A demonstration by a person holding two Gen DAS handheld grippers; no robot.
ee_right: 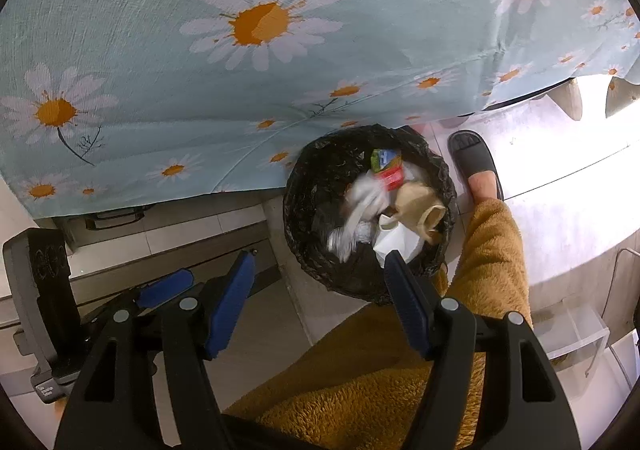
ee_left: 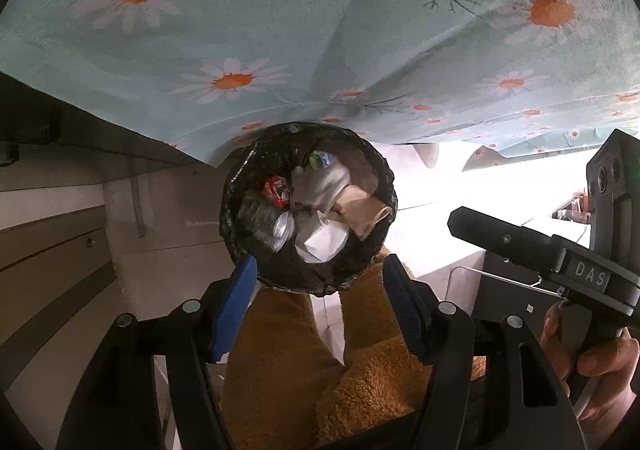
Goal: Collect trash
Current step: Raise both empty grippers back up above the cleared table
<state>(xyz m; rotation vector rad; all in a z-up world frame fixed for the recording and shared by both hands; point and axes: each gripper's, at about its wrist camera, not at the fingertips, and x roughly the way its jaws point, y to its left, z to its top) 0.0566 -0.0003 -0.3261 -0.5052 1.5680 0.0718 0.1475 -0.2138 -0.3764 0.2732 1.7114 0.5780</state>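
Left claw (ee_left: 316, 290) is spread, blue pads apart with nothing between them, pointing steeply down over the bin (ee_left: 308, 206). Right claw (ee_right: 320, 282) is likewise spread and empty, its right pad overlapping the bin's near rim in view; whether it touches cannot be told. The bin stands on the floor (ee_right: 280, 314), lined with a black bag (ee_right: 320, 186) whose crinkled edge folds over the rim. The trash lies inside, piled near the top: white crumpled paper (ee_left: 320, 242), a tan paper cup (ee_right: 420, 206), a red-green wrapper (ee_right: 386, 166), and something silvery, blurred, possibly foil or a can (ee_left: 276, 226). Judgement: all pieces look light and soft, crush easily and hold no shape; film and foil are likely slippery, so a pinch on a fold or on the cup's rim should hold better than on a flat face. The bag itself is thin and tear-prone; its rolled edge at the rim is the likeliest hold if it is to be lifted. Room: the daisy cloth (ee_right: 256, 26) hangs off the tabletop just behind the bin, close to its far rim. A leg in ochre fleece (ee_right: 492, 262) and a slippered foot (ee_right: 476, 166) stand just right of the bin. Drawers (ee_left: 52, 250) flank the left. Open approach is from above and the near side only.
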